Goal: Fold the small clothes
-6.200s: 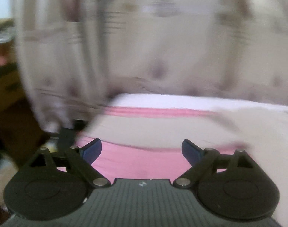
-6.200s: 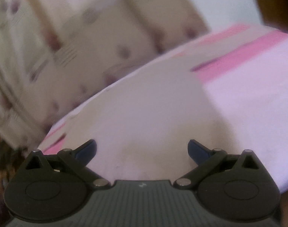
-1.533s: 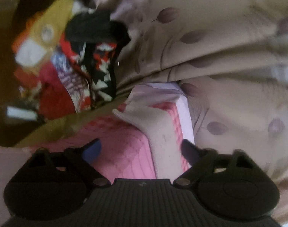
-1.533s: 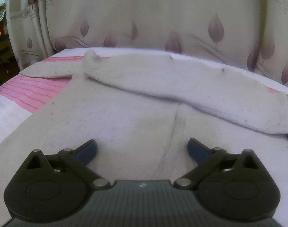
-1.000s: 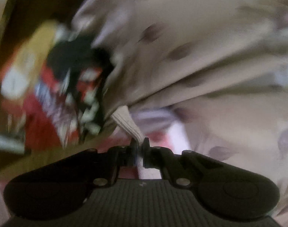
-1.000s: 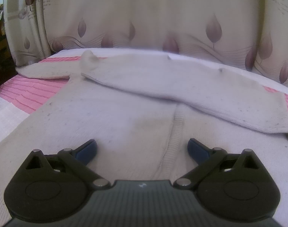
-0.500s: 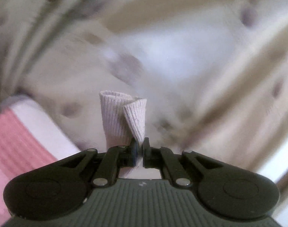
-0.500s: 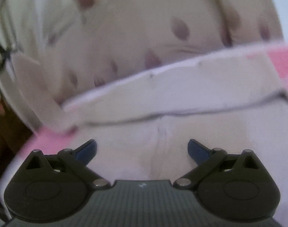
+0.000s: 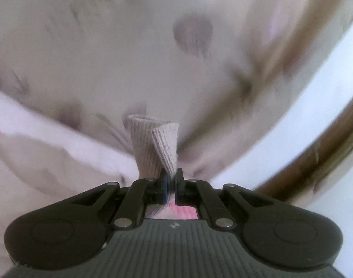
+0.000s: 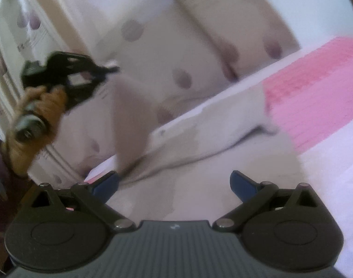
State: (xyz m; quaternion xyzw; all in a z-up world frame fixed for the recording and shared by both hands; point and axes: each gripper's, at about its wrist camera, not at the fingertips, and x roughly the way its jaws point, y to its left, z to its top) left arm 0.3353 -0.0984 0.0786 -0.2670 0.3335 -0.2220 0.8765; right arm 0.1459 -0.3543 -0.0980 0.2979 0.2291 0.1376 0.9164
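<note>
Right wrist view takes in the big picture: a beige curtain printed with mauve leaf shapes [image 10: 176, 46] fills the background, and below it a pink and white woven bedspread [image 10: 315, 97] slopes across the right side. Spread over that bedspread lies the cream knitted sweater [image 10: 199, 173], its body flat under the camera and one sleeve folded across the far edge. The other cream ribbed sleeve [image 10: 127, 120] rises off the bed in a blurred, taut band towards the upper left, where the left gripper [image 10: 111, 69] has its end pinched. A person's hand [image 10: 42, 106] is wrapped around that tool's handle, above a dark purple sleeve [image 10: 0, 162] at the left edge.

Closer in, the right gripper [image 10: 174, 183] hangs over the sweater's body with its blue-padded jaws spread wide and nothing between them.

Left wrist view now, heavily blurred: the same curtain [image 9: 153, 46] sweeps past, with a brown wooden edge [image 9: 315, 150] curving along the right. The left gripper [image 9: 171, 180] is clamped tight on the cuff of the sleeve [image 9: 155, 146], which stands up curled above the closed jaws.
</note>
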